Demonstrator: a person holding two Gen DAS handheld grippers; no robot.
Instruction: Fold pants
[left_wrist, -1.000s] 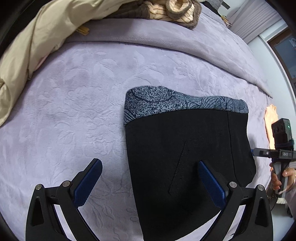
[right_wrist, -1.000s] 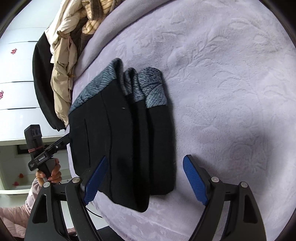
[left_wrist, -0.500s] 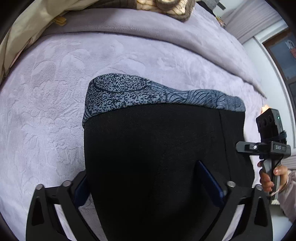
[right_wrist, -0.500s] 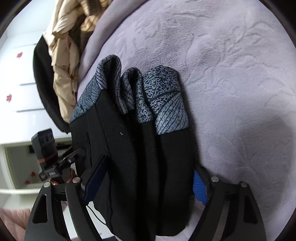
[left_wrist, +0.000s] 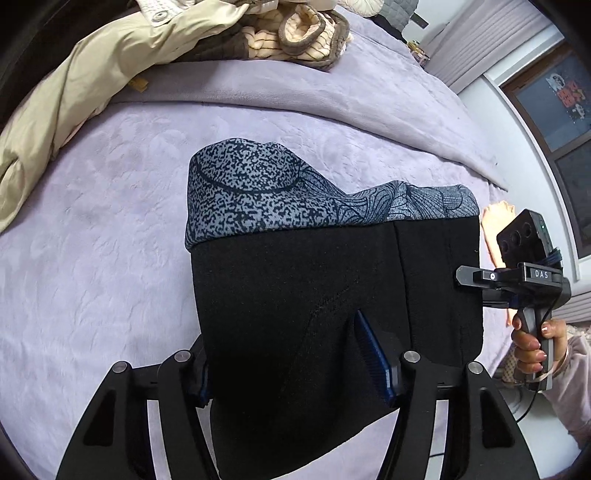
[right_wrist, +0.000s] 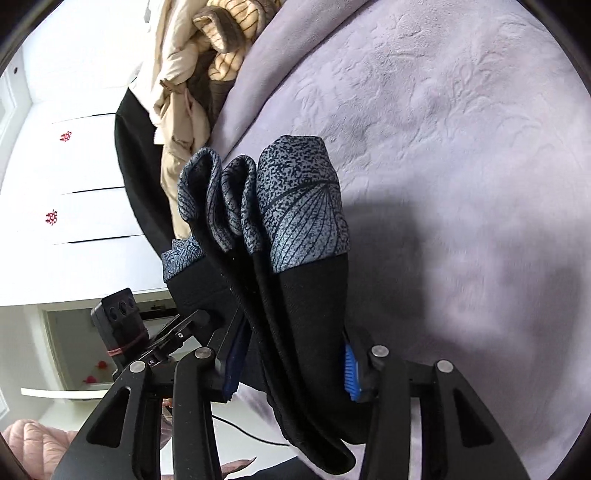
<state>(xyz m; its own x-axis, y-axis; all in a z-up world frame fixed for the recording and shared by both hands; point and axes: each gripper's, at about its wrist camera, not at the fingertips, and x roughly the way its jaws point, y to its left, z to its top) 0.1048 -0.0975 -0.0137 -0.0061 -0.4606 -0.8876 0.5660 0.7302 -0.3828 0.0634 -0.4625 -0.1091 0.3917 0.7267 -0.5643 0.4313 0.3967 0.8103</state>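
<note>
Folded black pants with a grey patterned waistband (left_wrist: 332, 295) are caught at their near edge between the jaws of both tools, where a second ago both pairs of jaws stood wide and empty above the cloth. The left gripper (left_wrist: 295, 365) is seen closing on the bundle, its blue ribbed pads pressed into the black fabric on either side. The right gripper (right_wrist: 291, 365) is likewise closing around the stacked layers, with cloth filling the gap between its pads. Compared with the earlier views, the pants are drawn nearer to both cameras and their near edge is raised off the lilac embossed bedspread (left_wrist: 92, 258), while the far, waistband end appears to rest on it ahead of the tools. A shadow is cast on the bedspread (right_wrist: 461, 240) to the right of the bundle. This change suggests that the grasp is made and a lift or a further fold can be started.

From the right tool, three rounded folds of the patterned band are seen side by side, so the garment is judged to be already folded several times. The fabric looks thick and soft. A pile of beige and striped clothing (left_wrist: 184, 48) lies well beyond the pants.
</note>
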